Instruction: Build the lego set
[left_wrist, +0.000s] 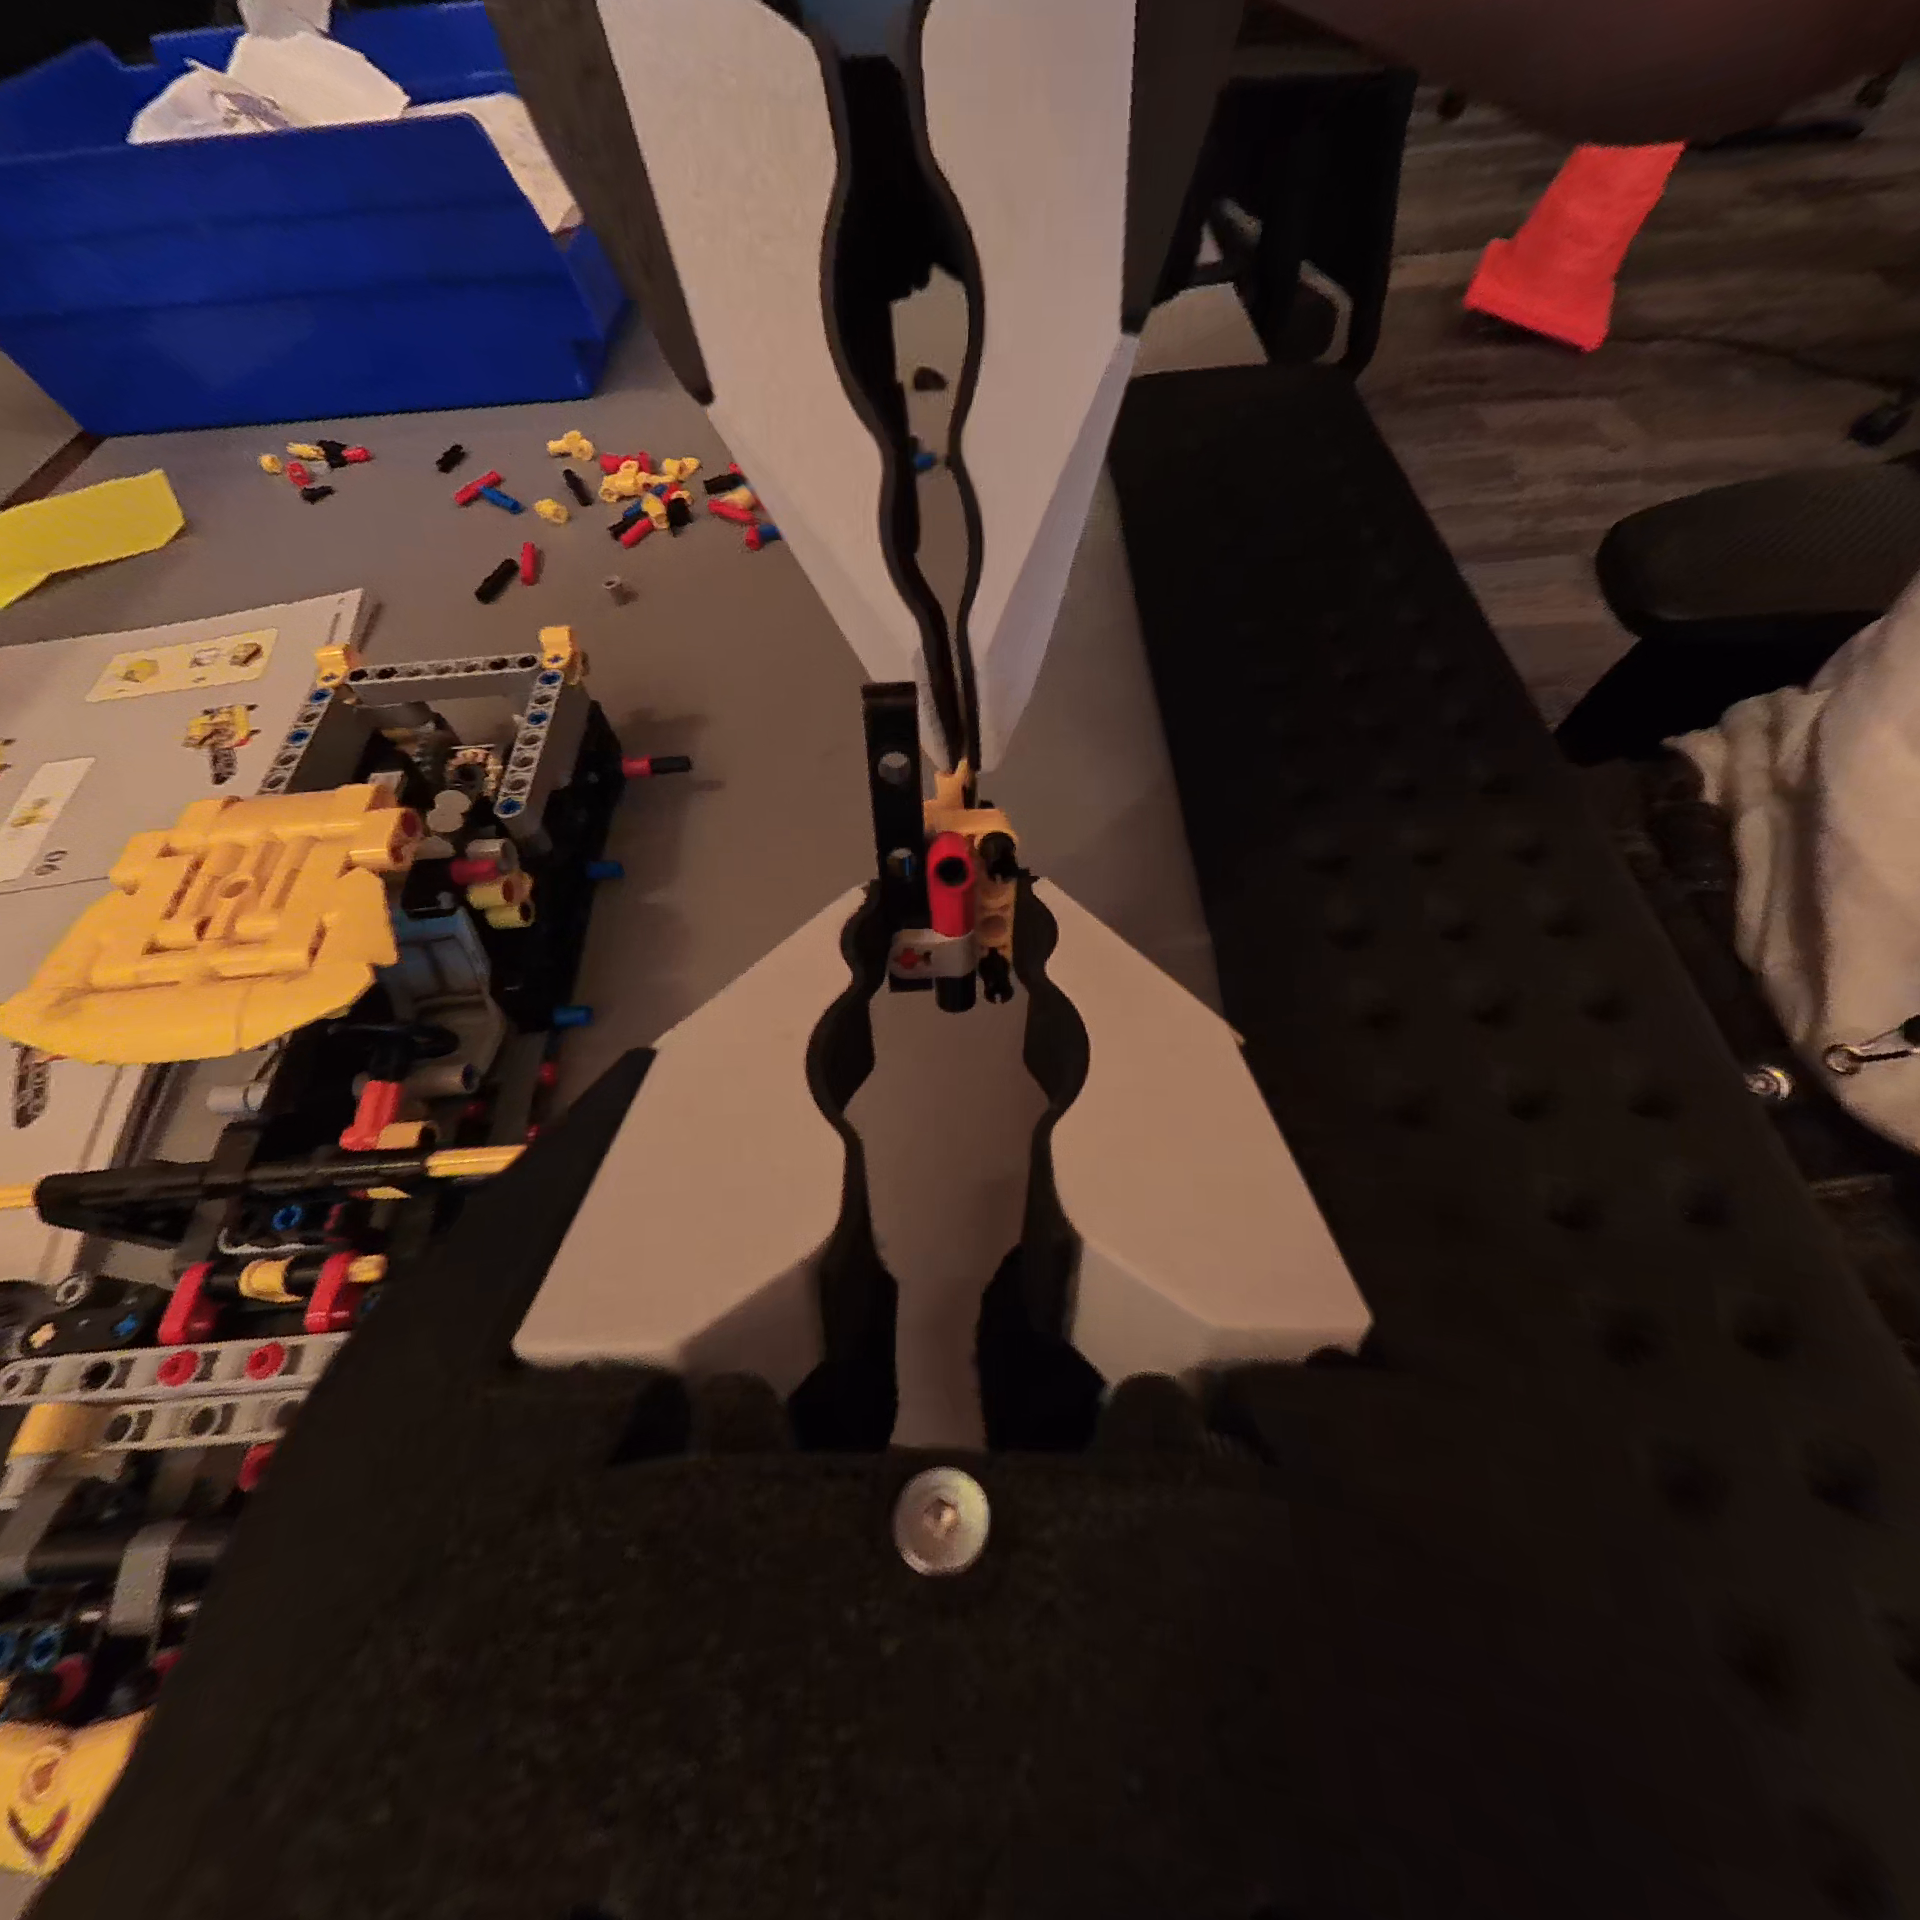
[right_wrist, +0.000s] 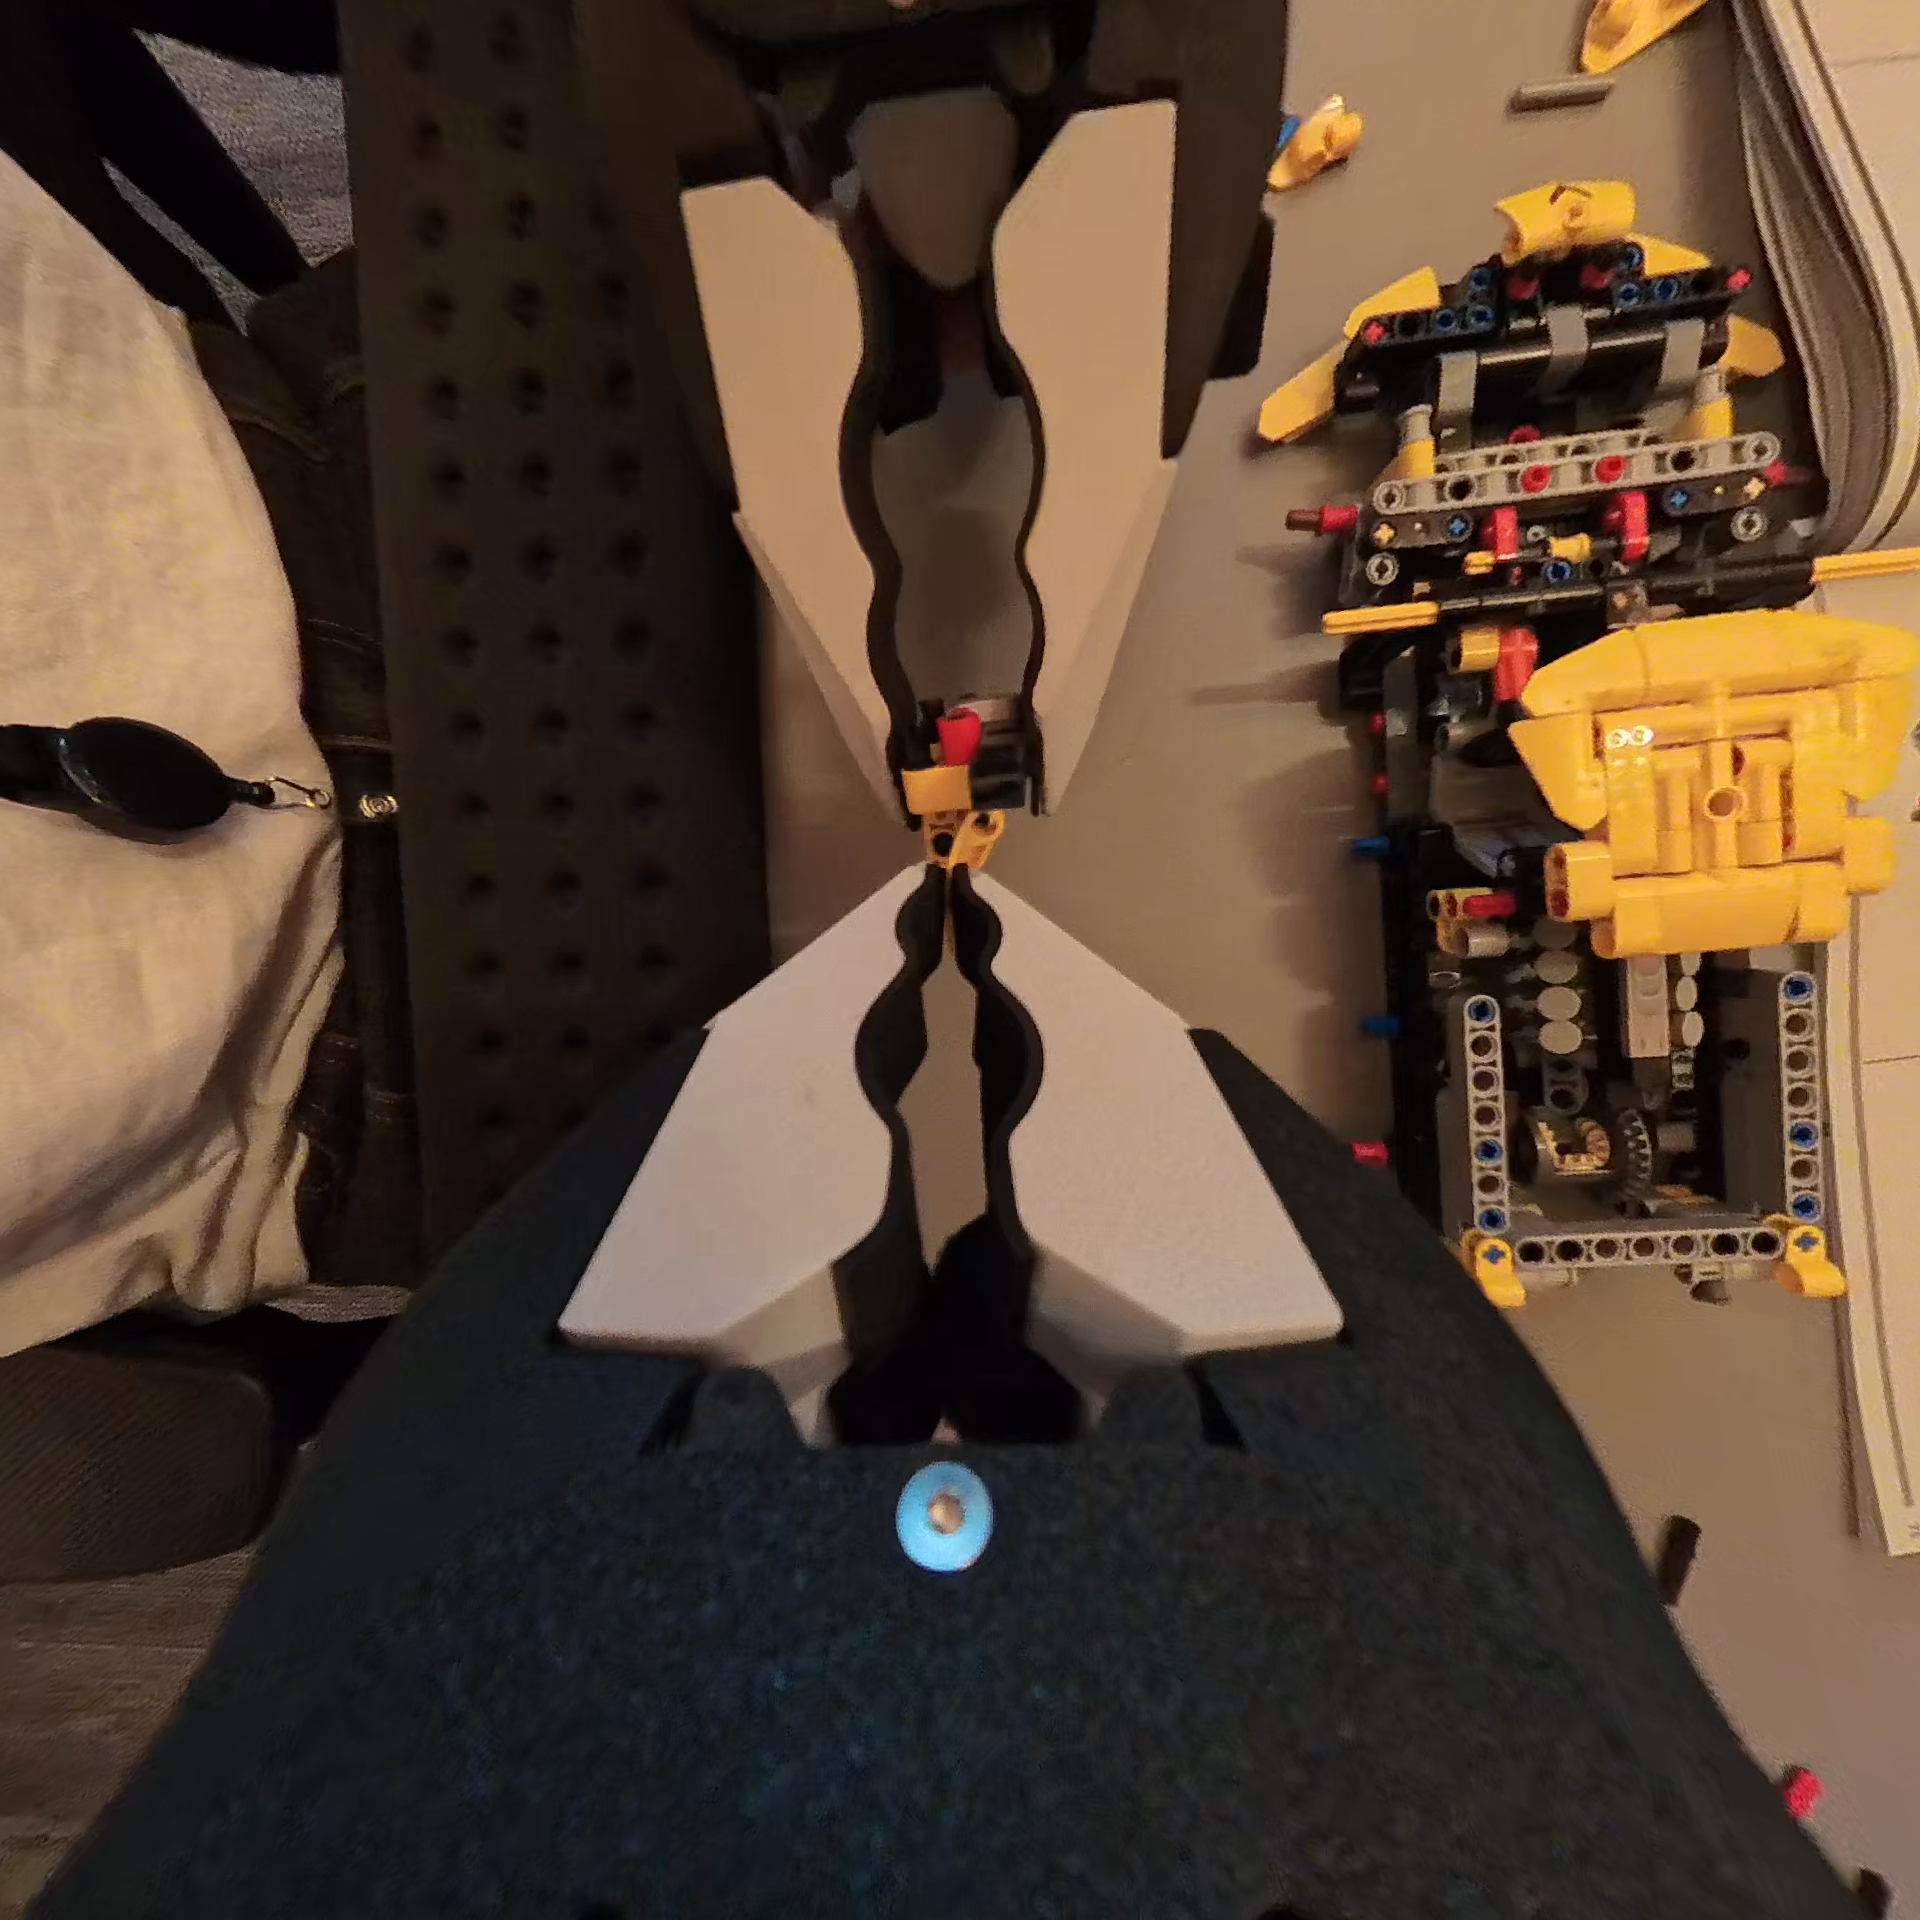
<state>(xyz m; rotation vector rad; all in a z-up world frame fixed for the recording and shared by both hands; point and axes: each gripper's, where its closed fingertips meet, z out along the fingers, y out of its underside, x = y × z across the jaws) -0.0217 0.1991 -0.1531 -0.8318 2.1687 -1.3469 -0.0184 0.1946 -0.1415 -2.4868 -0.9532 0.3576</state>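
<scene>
While you hold the small sub-assembly (left_wrist: 951, 904) at frame centre, clamped in your left gripper (left_wrist: 940, 940) with your right gripper (right_wrist: 951, 883) pinching its yellow connector (right_wrist: 961, 836), any twist between the two could pop pins loose or drop it. Its joints are hidden by the fingertips, and dim light blurs them. At the left edge, the yellow-and-black model (left_wrist: 312, 935) runs out of frame on the tabletop (left_wrist: 727, 665).

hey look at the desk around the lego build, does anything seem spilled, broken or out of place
Nothing looks broken. The loose pins lie scattered over the table by the blue bin, not in it, and a few strays sit near the car model. That looks like ordinary sorting, not a spill.
</scene>
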